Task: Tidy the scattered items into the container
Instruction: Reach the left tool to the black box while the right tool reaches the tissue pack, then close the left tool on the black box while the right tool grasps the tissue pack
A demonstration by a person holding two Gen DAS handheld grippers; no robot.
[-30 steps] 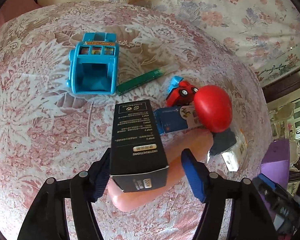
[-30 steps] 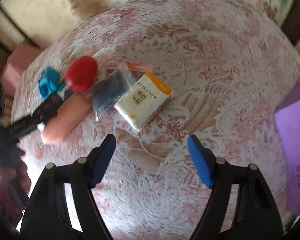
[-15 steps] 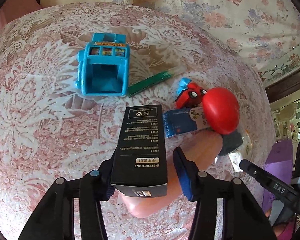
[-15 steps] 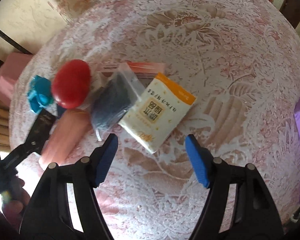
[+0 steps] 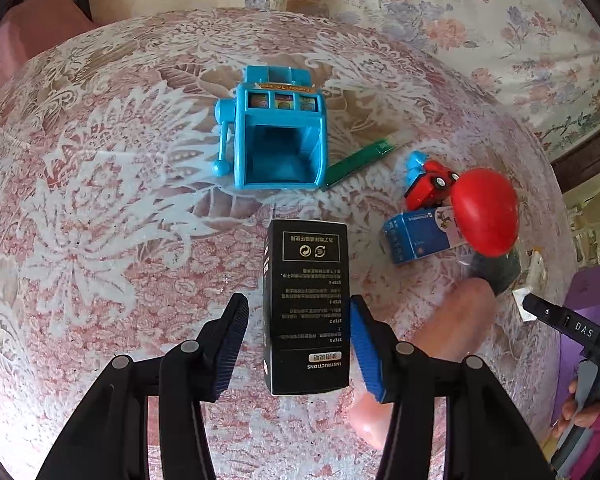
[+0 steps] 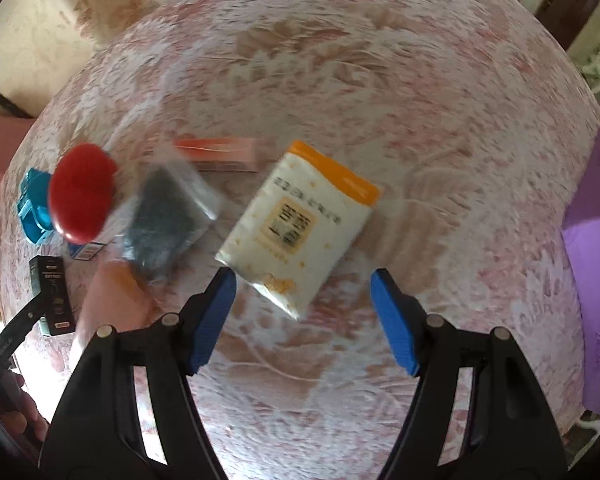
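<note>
nothing binned yet, all items lie on the table. left gripper half open, black box between the jaws; real grip? can't tell. right gripper wide open, empty, tissue pack just ahead. purple container to its right.

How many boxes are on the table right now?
2 clear ones: the black box between the left claw fingers, and the blue box under the red egg. Clutter may hide more.
</note>
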